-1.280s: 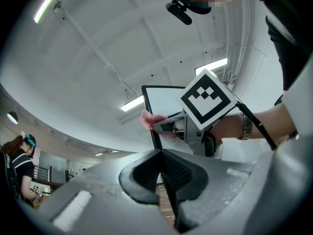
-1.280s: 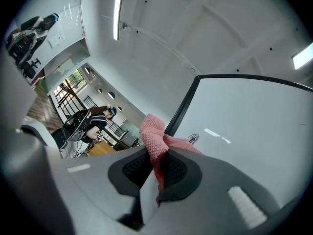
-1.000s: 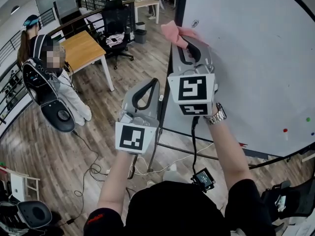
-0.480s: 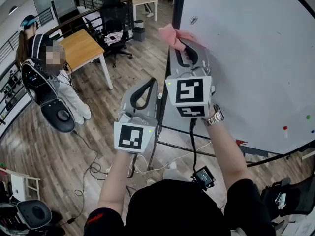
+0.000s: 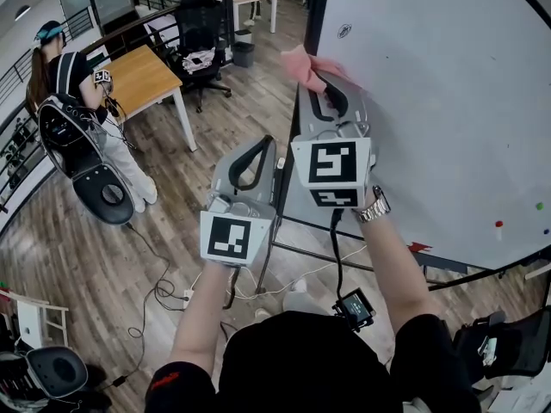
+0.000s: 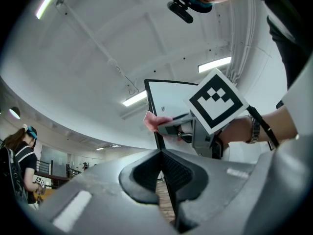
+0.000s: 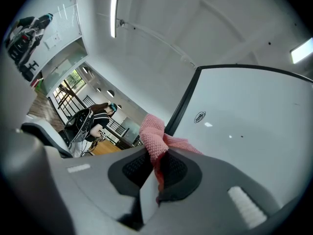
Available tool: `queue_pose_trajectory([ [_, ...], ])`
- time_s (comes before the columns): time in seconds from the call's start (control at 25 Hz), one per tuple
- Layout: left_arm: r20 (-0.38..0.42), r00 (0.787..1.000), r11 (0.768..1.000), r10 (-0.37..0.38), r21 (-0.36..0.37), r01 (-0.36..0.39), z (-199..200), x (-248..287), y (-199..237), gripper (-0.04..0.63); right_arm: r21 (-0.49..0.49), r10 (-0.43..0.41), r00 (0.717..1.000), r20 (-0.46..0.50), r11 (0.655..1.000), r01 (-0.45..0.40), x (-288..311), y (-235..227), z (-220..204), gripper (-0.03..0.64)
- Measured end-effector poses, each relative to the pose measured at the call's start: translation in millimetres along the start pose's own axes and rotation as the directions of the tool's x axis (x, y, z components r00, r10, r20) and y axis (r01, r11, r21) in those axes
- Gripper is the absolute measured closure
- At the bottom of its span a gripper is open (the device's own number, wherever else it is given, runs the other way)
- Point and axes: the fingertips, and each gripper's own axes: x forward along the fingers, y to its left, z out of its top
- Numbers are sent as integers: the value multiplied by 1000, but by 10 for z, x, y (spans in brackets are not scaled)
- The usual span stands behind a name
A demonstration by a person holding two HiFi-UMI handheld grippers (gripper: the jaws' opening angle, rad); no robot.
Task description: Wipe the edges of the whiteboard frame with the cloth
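Two tongs, one pink cloth, working at the whiteboard frame's left edge

One cloth [image 5: 303, 64] is pinched in the closed right tongs [image 5: 330, 74], with its loose bunch sticking out past the tips so that fabric, not the tongs, meets the dark frame edge [image 5: 312, 7] on the left side of the single whiteboard [image 5: 448, 101]. The right gripper view shows the bunch right at that edge, though actual contact cannot be told. The left tongs [image 5: 261, 147] are closed on nothing and held lower and nearer, probably to keep clear of the wiping path. By the look of it, the left edge is the one in hand. One other person [image 5: 65, 101] stands far left beside one wooden bench [image 5: 142, 74]
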Motion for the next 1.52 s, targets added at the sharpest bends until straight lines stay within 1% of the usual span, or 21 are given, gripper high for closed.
queue_pose_trajectory([
  [0.88,-25,1000,1000,2,-27,-2,-219,-112,38,594,20,-1,1000,-28,1000,1,-37,157,-233,588],
  [1.52,-25,1000,999,7,-39,-8,-270,-200,41,594,63,15,998,-67,998,-11,-105,300,-412,588],
])
